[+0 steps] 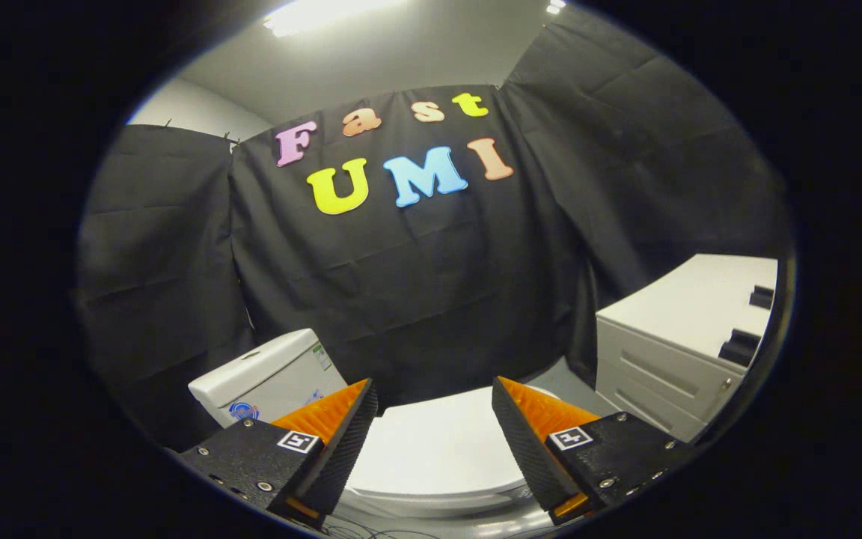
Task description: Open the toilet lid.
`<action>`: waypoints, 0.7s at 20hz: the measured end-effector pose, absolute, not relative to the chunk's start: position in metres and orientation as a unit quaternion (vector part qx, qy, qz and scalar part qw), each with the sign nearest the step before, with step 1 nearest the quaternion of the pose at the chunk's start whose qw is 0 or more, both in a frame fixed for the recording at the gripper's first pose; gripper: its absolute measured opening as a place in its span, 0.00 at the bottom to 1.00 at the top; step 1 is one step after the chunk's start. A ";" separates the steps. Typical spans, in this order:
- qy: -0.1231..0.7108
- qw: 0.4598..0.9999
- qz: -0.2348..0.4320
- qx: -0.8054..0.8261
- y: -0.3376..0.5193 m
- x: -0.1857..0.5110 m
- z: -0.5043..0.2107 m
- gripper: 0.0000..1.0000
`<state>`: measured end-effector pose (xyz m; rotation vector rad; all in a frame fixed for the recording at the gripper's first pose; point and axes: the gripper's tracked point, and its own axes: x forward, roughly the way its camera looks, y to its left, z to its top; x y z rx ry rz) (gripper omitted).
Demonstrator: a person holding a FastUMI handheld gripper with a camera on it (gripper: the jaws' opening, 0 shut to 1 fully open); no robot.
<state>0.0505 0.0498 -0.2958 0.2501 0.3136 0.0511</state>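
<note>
I have the claw (435,419) spread wide, with nothing between its fingers and nothing in its grip. Framed in the gap between the fingers, and a little below them, is the toilet lid (438,449), lying flat and closed over the bowl. From what I can see the task has not really begun: the lid is down and my fingers are not touching it, hovering above its near side. The toilet's cistern (266,374) stands beyond my left finger, against the black cloth wall (416,284), so the hinge end of the lid is probably on that side, though I cannot make out the hinge itself. A white drawer cabinet (670,352) stands off past my right finger, well apart from the toilet.

What is left, as I judge it, is everything: bring the claw down to the free edge of the lid, get a finger under or pinch the rim, then swing it up toward the cistern until it stands open.
</note>
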 end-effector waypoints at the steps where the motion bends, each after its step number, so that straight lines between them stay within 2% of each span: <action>1: 0.174 0.975 0.029 0.135 0.052 0.045 -0.314 0.96; 8: 0.285 0.941 0.022 0.183 0.053 0.010 -0.424 0.96; 14: 0.315 0.911 -0.011 0.265 0.028 0.001 -0.465 0.96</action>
